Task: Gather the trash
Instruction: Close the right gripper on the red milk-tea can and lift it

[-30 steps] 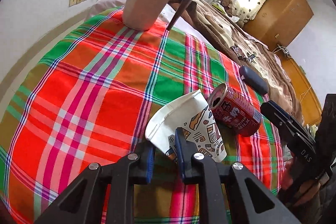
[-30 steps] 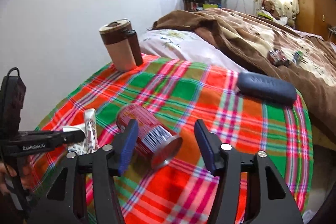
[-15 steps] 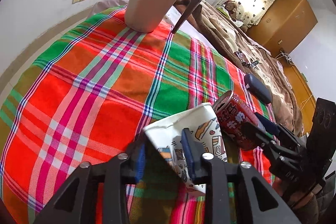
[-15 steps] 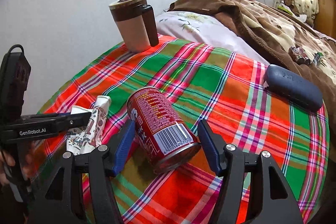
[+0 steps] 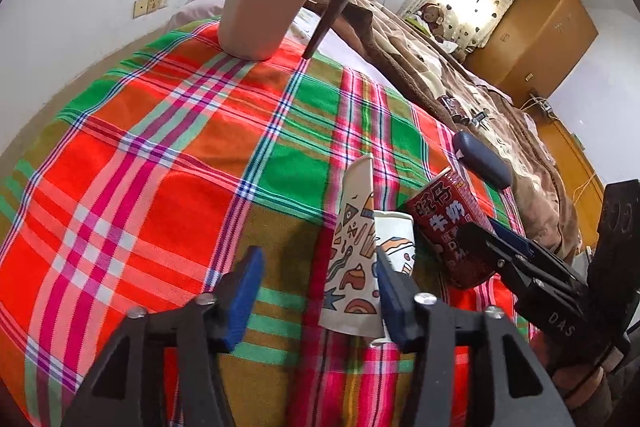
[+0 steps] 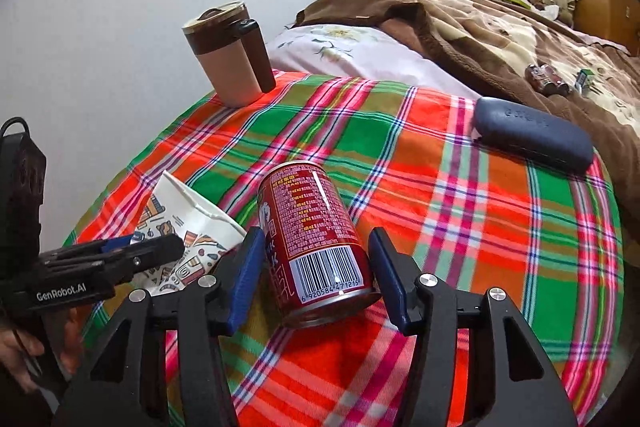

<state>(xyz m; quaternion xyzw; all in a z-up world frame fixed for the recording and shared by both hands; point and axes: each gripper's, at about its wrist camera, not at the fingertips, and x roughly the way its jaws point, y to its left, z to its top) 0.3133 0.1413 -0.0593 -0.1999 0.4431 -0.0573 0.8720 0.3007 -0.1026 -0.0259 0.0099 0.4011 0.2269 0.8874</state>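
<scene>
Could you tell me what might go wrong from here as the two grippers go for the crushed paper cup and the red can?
The red can lies on its side between the closing right gripper; it could roll or squirt out. The flattened paper cup leans against only one pad of the opening left gripper and may drop.

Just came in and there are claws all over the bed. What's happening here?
A person is collecting trash off the plaid cloth with two handheld claws. The left claw is opening around a crushed patterned paper cup. The right claw is closing around a red drink can lying on its side, not yet clamped.
</scene>
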